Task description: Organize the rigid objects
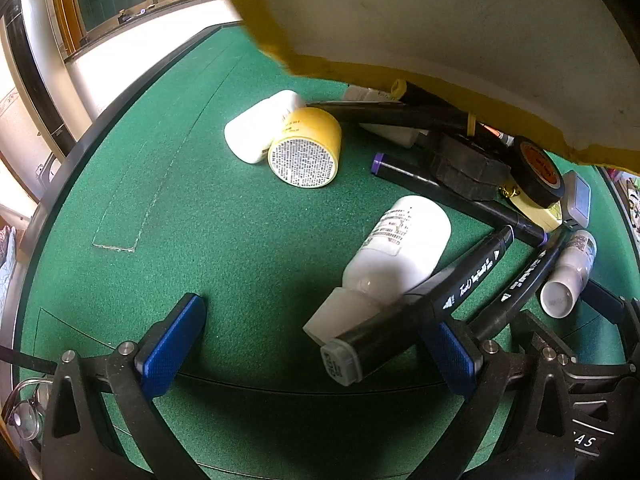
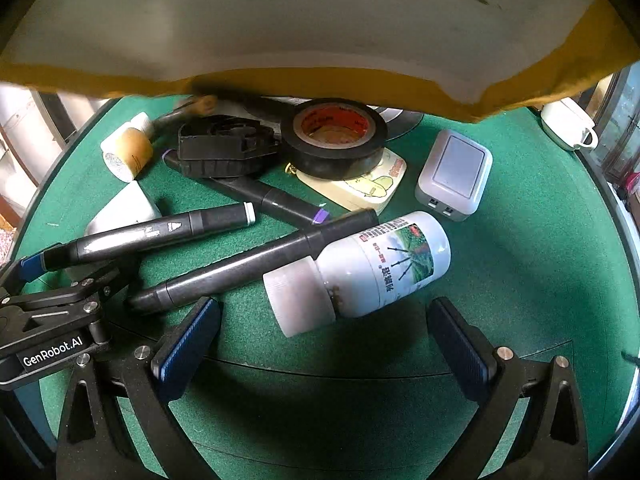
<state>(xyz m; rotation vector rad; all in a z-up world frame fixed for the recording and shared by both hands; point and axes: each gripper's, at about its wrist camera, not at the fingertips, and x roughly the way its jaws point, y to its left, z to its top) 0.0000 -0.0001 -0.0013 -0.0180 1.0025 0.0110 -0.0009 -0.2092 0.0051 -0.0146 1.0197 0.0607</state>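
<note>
both claws gape wide, gripping nothing. left gripper (image 1: 320, 340) has a black marker (image 1: 420, 312) lying across its right finger, a white bottle (image 1: 396, 252) at 1 o'clock. right gripper (image 2: 324, 336) faces a labelled bottle (image 2: 360, 268) at 12; tape roll (image 2: 334, 136) and charger (image 2: 454, 174) beyond, under a yellow-edged board (image 2: 320, 20).

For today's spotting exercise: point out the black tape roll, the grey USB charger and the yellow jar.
black tape roll (image 2: 334, 152): right wrist view, outer black band.
grey USB charger (image 2: 456, 168): right wrist view, top face.
yellow jar (image 1: 303, 157): left wrist view, printed round end.
</note>
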